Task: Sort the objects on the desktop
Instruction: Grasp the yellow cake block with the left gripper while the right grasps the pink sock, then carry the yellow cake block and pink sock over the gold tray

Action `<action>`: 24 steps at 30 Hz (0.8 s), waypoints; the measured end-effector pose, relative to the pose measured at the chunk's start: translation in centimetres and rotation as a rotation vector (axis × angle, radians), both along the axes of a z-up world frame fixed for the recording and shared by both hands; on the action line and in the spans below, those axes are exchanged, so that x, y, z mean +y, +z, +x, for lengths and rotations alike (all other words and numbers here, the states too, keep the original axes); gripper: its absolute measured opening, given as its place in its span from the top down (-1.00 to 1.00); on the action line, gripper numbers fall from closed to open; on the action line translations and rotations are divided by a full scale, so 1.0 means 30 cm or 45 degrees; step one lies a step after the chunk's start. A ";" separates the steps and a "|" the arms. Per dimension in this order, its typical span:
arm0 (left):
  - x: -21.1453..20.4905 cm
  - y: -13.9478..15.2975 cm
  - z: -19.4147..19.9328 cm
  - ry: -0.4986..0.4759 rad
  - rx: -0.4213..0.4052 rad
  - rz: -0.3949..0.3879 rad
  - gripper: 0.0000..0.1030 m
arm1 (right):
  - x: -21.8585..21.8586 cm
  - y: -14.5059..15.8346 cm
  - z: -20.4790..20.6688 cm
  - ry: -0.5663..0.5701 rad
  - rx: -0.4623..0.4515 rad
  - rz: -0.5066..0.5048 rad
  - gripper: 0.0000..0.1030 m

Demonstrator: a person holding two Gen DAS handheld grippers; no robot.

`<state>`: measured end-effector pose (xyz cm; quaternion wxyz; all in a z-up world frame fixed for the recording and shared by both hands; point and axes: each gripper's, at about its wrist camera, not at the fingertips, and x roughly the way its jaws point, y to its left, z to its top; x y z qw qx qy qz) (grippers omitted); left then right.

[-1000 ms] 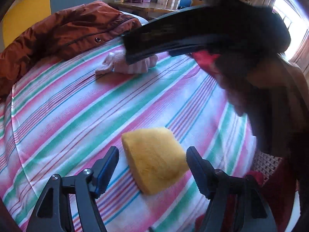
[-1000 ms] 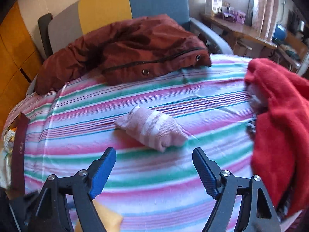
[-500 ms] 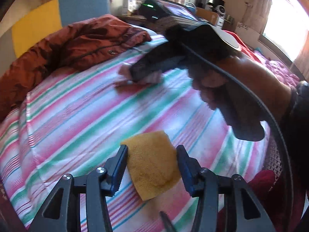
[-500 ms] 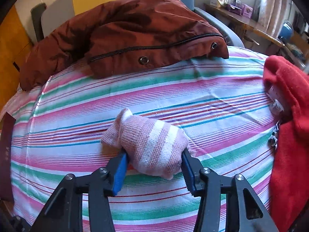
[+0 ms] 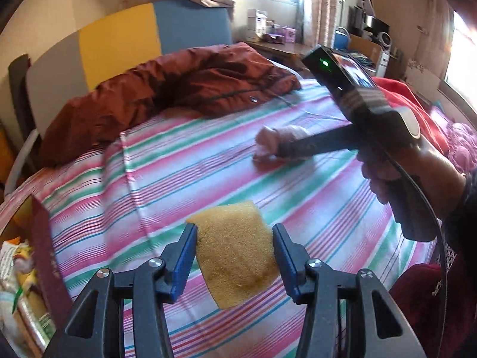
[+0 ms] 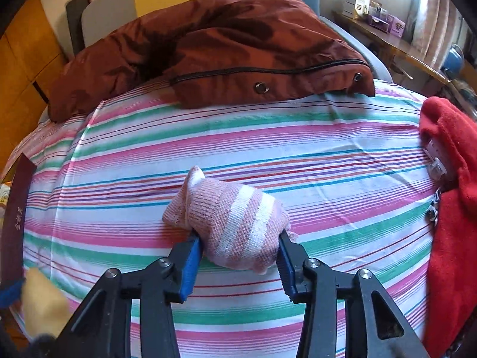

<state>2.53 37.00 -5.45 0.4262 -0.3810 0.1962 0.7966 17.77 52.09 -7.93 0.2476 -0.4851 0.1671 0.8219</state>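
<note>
My left gripper (image 5: 234,255) is shut on a yellow sponge (image 5: 237,253) and holds it over the striped bedsheet (image 5: 179,173). My right gripper (image 6: 238,252) is shut on a rolled pink-and-white striped sock (image 6: 235,223) that rests on the sheet. In the left wrist view the right gripper's body (image 5: 372,113) crosses the upper right, with the sock (image 5: 268,143) at its tip. The sponge also shows blurred at the lower left of the right wrist view (image 6: 41,301).
A rust-brown jacket (image 6: 208,50) lies across the far side of the bed. A red fleece garment (image 6: 453,208) lies on the right. A dark maroon box (image 5: 44,256) stands at the left edge. A desk with boxes (image 6: 375,24) is behind.
Both grippers closed: the left on the sponge, the right on the sock. The left gripper has risen with the sponge. The right moved forward to the sock.
</note>
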 end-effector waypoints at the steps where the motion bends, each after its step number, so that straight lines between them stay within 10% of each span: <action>1: -0.015 0.005 -0.002 0.015 0.006 0.003 0.00 | -0.011 0.002 -0.001 0.004 0.001 -0.001 0.11; 24: -0.214 0.087 -0.041 0.170 0.062 0.082 0.00 | -0.262 0.036 -0.038 0.159 -0.002 -0.015 0.11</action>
